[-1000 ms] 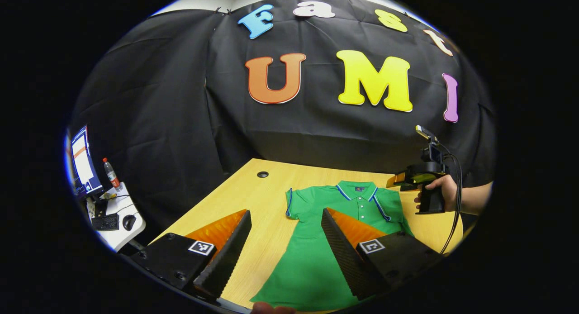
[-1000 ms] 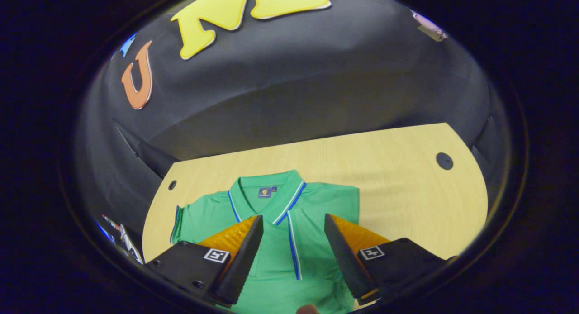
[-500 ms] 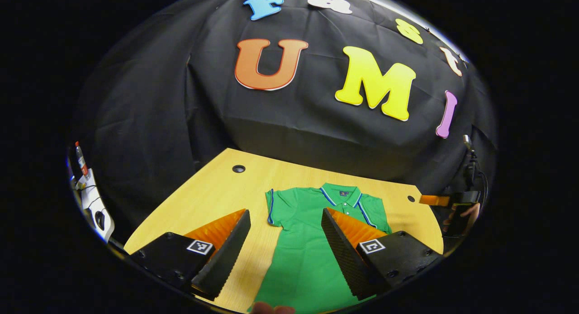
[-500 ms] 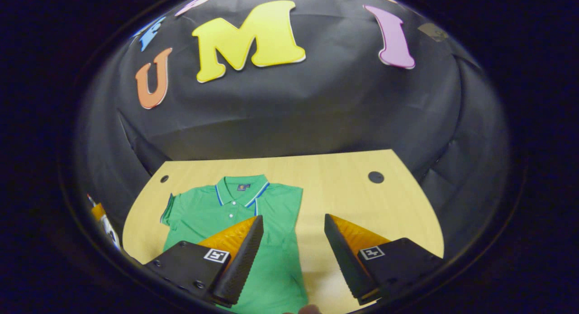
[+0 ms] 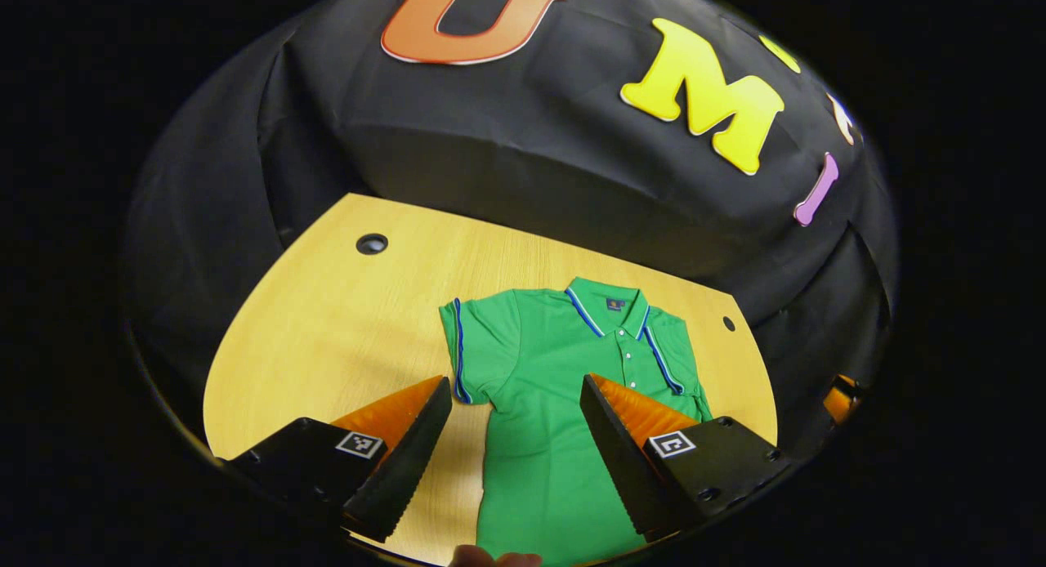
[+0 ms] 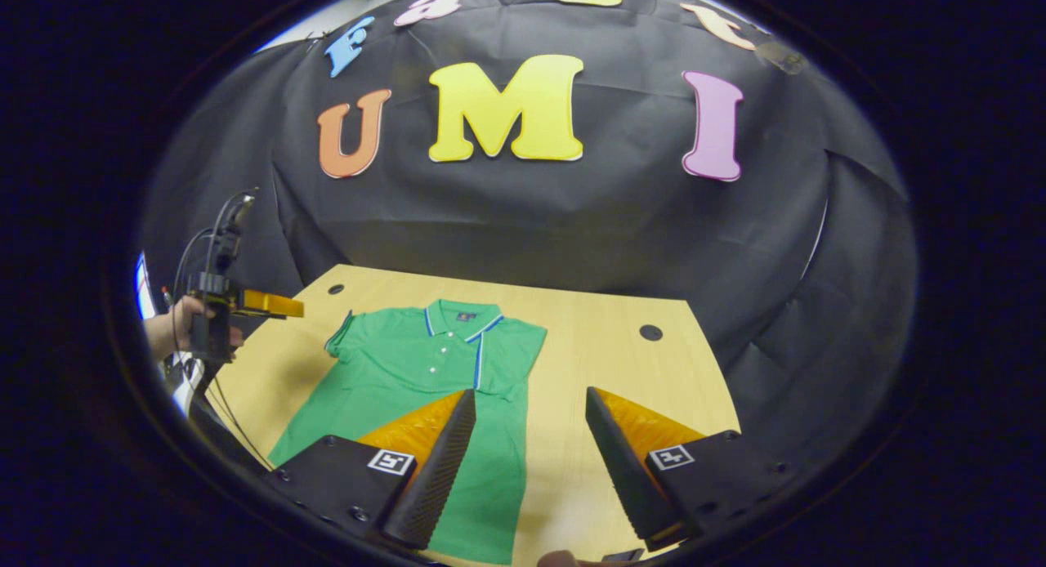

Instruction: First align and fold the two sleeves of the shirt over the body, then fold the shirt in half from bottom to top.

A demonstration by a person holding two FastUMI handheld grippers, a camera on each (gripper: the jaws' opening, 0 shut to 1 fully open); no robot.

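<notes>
A green polo shirt (image 5: 564,404) with blue trim lies flat on the wooden table (image 5: 327,322), collar toward the wall. Its left sleeve (image 5: 472,346) is spread out to the side. The other sleeve (image 6: 498,359) lies folded over the body, its blue cuff line next to the buttons. My left gripper (image 5: 515,382) hovers open above the spread sleeve's underarm, with nothing between its fingers. My right gripper (image 6: 529,393) stands open over the shirt's right edge and bare table. In the right gripper view a hand (image 6: 176,326) holds the left gripper (image 6: 278,305) off the shirt's left side.
The table has two round cable holes (image 5: 372,243) (image 5: 728,323) near its far corners. Black cloth wall closes the back and sides. Cables (image 6: 196,248) hang from the left gripper's handle. Bare wood lies left of the shirt (image 5: 310,363) and right of it (image 6: 605,363).
The left gripper came nearer the shirt and tipped down toward the spread sleeve. The right gripper drew back from the collar and off to the shirt's right. The shirt stayed put.
</notes>
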